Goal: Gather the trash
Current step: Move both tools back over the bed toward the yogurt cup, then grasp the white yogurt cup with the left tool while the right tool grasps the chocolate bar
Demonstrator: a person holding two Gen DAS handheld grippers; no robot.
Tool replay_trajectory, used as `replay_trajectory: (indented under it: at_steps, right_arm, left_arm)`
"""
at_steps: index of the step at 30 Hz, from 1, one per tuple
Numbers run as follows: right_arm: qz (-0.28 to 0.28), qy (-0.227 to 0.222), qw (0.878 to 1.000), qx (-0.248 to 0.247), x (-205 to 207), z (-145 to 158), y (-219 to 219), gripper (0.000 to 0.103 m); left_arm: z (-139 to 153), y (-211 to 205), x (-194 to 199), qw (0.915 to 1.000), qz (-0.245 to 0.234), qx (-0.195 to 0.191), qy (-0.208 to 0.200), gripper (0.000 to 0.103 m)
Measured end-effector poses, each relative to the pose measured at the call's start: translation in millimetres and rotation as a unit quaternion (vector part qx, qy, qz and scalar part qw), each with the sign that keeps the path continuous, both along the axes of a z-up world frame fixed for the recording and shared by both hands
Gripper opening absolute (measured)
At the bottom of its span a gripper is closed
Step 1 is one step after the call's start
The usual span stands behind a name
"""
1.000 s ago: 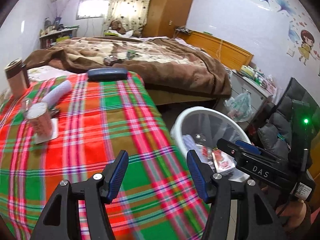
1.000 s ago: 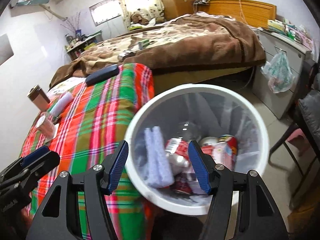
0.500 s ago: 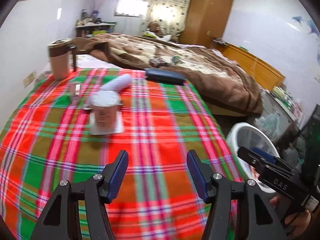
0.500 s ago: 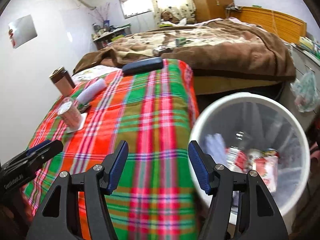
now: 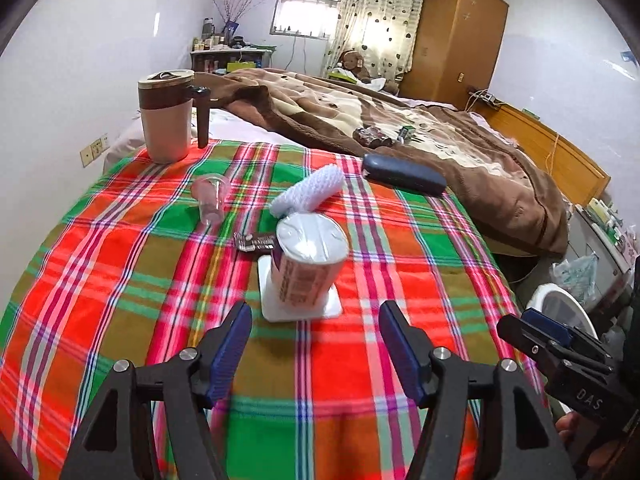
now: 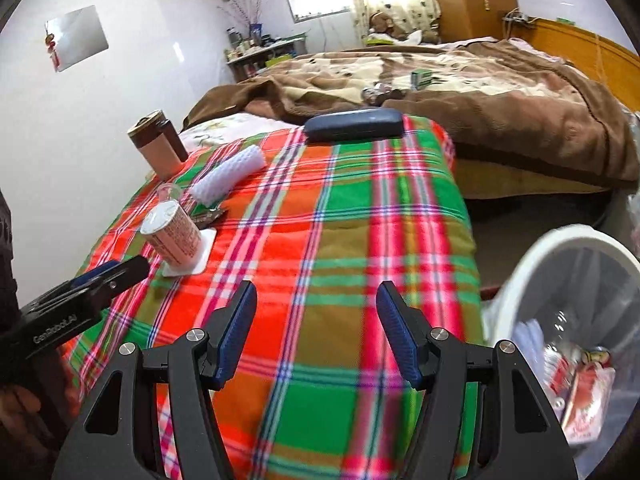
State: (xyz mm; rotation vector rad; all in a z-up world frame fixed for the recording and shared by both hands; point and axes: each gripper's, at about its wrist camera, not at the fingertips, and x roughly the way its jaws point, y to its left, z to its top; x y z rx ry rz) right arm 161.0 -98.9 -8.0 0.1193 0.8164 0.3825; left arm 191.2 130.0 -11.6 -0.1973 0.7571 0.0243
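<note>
Plaid tablecloth is seen under both grippers. Left gripper and right gripper are held wide open, nothing gripped. Sealed paper cup is stood on a white coaster, just ahead of the left jaws. White trash bin is placed beside the table, right of it.

This is a home bedroom. A bed under a rumpled brown blanket fills the far side, with a wooden wardrobe, a curtained window, a cluttered shelf and a stuffed toy behind. A plaid-covered table stands beside it.
</note>
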Motion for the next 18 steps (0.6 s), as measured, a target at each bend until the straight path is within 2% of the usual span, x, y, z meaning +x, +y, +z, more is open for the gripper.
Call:
replay_trajectory:
  at_steps: [9, 14, 18]
  right_arm:
    - [0.042, 0.050, 0.998, 0.009, 15.2, 1.9, 12.6, 0.064]
    - [0.056, 0.046, 0.997, -0.011, 25.1, 14.9, 16.5, 0.064]
    - [0.067, 0.020, 0.997, -0.022, 30.3, 22.4, 27.6, 0.064]
  left_arm:
    - [-13.7, 4.8, 38.3, 0.9998, -0.008, 0.007, 0.018, 0.066]
    - [-20.5, 10.0, 51.0, 0.9996, -0.009, 0.004, 0.025, 0.066]
    - [-20.8, 18.9, 51.2, 0.9996, -0.006, -0.010, 0.024, 0.051]
